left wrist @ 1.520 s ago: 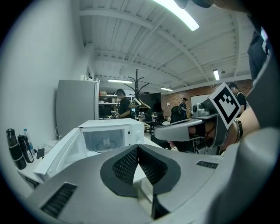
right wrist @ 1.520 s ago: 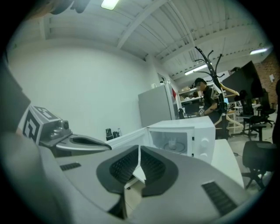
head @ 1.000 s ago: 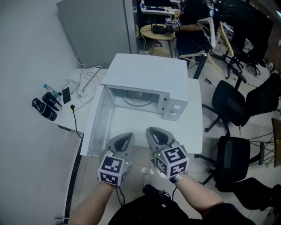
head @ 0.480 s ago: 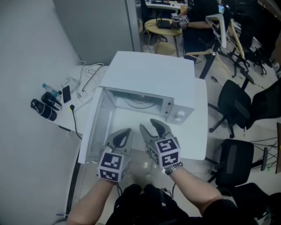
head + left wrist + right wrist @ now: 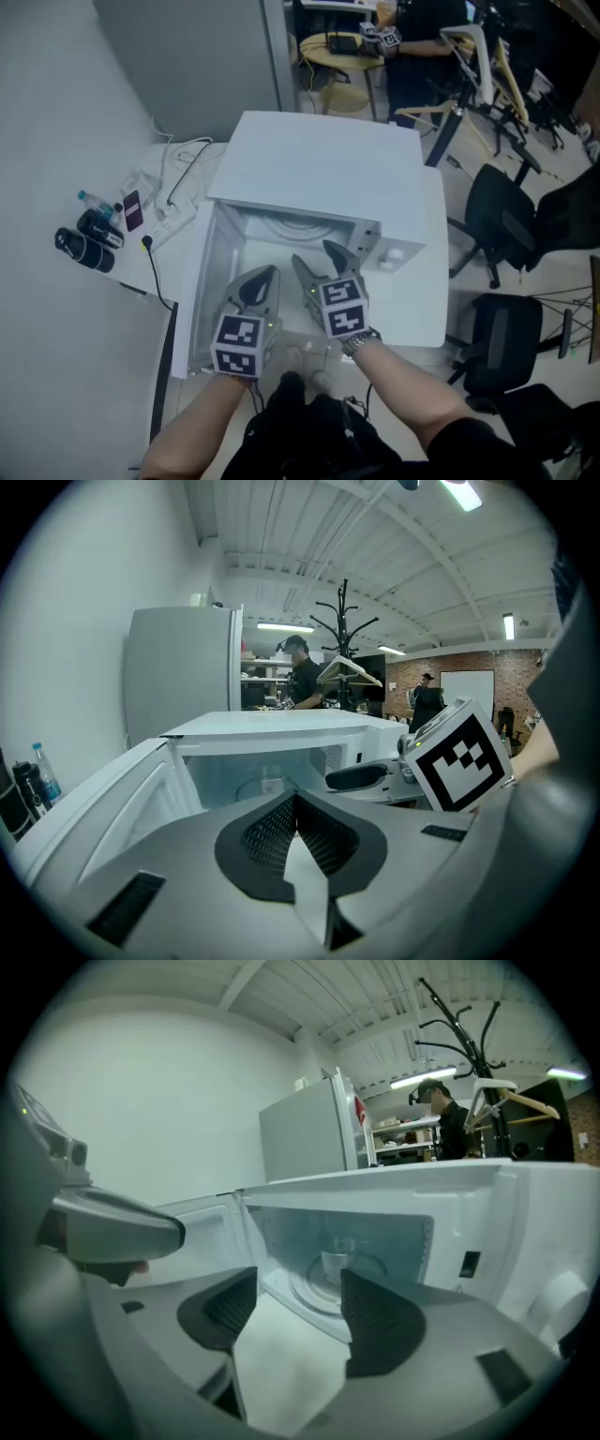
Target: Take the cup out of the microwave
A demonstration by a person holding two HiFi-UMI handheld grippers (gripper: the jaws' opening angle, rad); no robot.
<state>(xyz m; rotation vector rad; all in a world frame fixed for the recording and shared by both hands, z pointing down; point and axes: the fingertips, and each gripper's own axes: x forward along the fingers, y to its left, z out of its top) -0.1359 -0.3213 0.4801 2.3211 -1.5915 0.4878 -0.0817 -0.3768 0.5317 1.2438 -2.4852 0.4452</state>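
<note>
Nearest the person, the left tongs (image 5: 266, 273) sit pinched together with nothing in them, just beside the right tongs (image 5: 313, 255) at their 3 o'clock. Both are at the mouth of the open microwave (image 5: 319, 159). The right tongs' jaws have just been opening and now stand fairly wide and empty. The right gripper view shows only bare cavity floor between the pads. The door (image 5: 212, 281) hangs swung out at 9 o'clock of the cavity, close to the left tongs. Farther in, at 12 o'clock from the right tongs, the clear cup (image 5: 336, 1262) stands upright on the glass turntable (image 5: 317, 1296), well apart from both pairs and near the back wall. I cannot tell whether anything is in it. The reach looks barely begun, and it could fail in several ways. The cup is glass and probably slick, so a shallow or off-centre pinch may let it slip or tip on the turntable, which may also turn under a sideways push. The cavity opening is low, so lifting early could knock the cup's rim against the top edge. With the two tongs this close, the left pair or the door may crowd the right arm's path. Beyond it all the microwave's control panel (image 5: 389, 253) sits at 3 o'clock, above the white surface (image 5: 419, 311).
</note>
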